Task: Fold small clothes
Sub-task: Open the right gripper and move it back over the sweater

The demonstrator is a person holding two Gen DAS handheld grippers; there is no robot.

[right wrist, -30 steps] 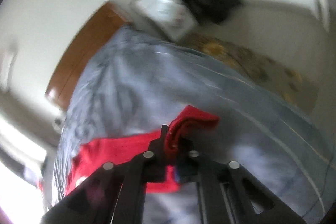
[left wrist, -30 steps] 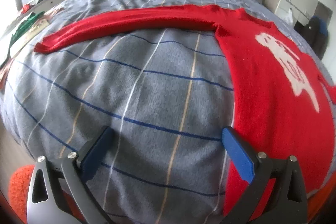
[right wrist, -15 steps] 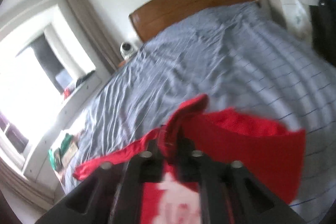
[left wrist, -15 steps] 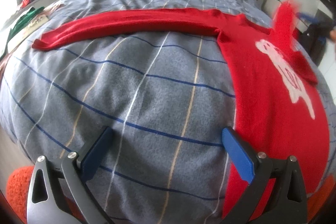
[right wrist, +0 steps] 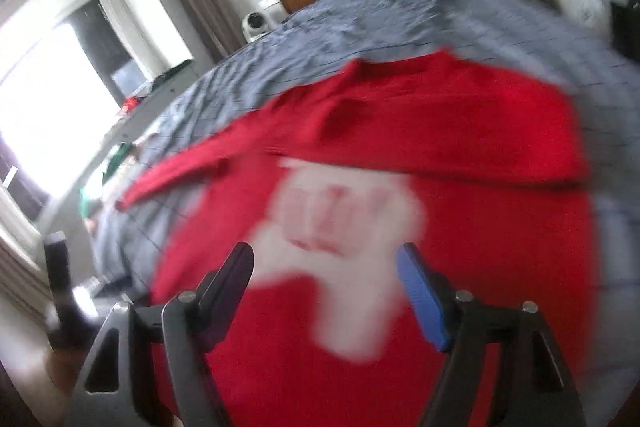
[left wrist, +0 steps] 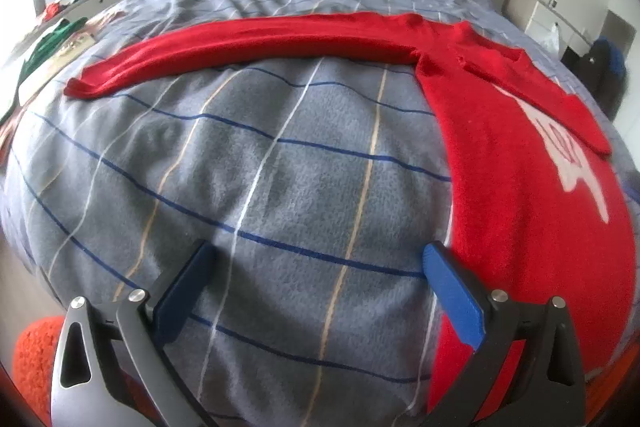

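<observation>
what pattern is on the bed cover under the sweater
Grey bed cover with a check of thin navy, white and tan lines, clearest in the left wrist view.

left claw: my two fingers wore flat blue pads; one pad was bright blue, the other looked dark navy in shade.
left frame: my arms were grey metal links with triangular cut-outs, black bars behind them.
left screws: I had round silver pivot screws, two on each side.
right claw: my pads were the same shape, one bright blue, one dark.
right frame: my links were dark grey with triangular openings.
right screws: I had small silver screws at the joints, blurred in this view.
</observation>
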